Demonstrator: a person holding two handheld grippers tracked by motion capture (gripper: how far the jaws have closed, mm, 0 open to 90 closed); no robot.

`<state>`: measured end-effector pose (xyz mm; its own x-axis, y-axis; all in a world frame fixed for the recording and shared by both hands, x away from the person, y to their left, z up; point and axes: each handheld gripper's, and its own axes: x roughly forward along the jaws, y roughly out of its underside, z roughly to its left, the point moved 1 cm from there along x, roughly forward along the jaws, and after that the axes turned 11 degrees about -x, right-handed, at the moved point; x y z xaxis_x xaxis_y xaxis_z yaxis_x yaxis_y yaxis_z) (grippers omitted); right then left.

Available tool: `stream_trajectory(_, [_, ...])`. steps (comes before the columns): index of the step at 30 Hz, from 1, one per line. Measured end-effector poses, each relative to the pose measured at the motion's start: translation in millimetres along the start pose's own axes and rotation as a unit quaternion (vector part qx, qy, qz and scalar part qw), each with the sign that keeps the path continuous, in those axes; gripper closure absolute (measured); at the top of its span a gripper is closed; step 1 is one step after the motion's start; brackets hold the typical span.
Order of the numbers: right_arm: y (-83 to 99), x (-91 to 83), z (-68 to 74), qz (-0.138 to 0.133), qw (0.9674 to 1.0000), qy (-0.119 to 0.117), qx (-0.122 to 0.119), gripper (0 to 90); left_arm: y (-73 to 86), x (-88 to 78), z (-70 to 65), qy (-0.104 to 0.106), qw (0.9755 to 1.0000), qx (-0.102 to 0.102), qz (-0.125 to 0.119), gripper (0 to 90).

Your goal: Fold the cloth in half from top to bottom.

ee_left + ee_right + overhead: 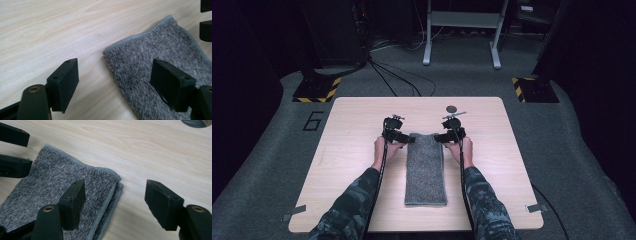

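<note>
Two grippers are parked at the far end of a folded grey towel (pixel 426 167), one at each far corner, on a light wooden table (pixel 352 150). The left gripper (pixel 401 137) sits just off the towel's left far corner and the right gripper (pixel 445 137) just off the right far corner, jaws pointing inward toward each other across the cloth.

In the left gripper view, the left gripper (pixel 113 82) has its jaws spread wide. One jaw hangs over bare wood, the other over the grey towel (pixel 155 65), so the towel's long edge runs between them. The corner of the cloth lies just ahead of the jaws, and the other gripper's black tips peek in at the top right edge.

Same deal in the right gripper view: the right gripper (pixel 115 201) is wide open, one jaw over the towel (pixel 57 187), the other over the table (pixel 150 150). The folded layers show at the towel's edge, stacked with a pale hem, right between the jaws. Can't tell whether the jaws actually touch the cloth or hover just above it.

Beyond the right gripper there's a small dark round thing (pixel 452 108) on the table, well clear of the towel. The person's hands (pixel 384 149) grip the tools from behind, camo sleeves (pixel 352 205) running back along both sides of the towel
</note>
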<state>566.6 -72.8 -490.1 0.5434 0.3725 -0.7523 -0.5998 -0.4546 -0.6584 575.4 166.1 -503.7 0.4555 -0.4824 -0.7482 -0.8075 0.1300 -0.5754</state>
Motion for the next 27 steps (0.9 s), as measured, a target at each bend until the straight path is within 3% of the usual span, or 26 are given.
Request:
stream_trajectory(5, [-4.2,9.6,1.2,0.015,0.9999,0.006,-0.001,40.4,-2.2,5.9,-2.5,-0.021,0.9997,0.01,-0.007,31.2])
stream_trajectory(13, [-6.4,20.7,10.0,0.035,0.999,0.019,-0.021,51.8,-2.0,12.8,-3.7,-0.027,0.9994,0.023,0.004,45.1])
stream_trajectory(19, [-2.8,29.2,14.2,0.047,0.9984,0.015,-0.026,59.6,-1.4,14.7,-6.0,-0.036,0.9986,0.038,0.009,53.2])
stream_trajectory(27, [0.5,27.5,20.5,0.037,0.9989,0.001,-0.031,78.6,2.5,15.8,-11.9,-0.024,0.9984,0.049,0.012,78.7])
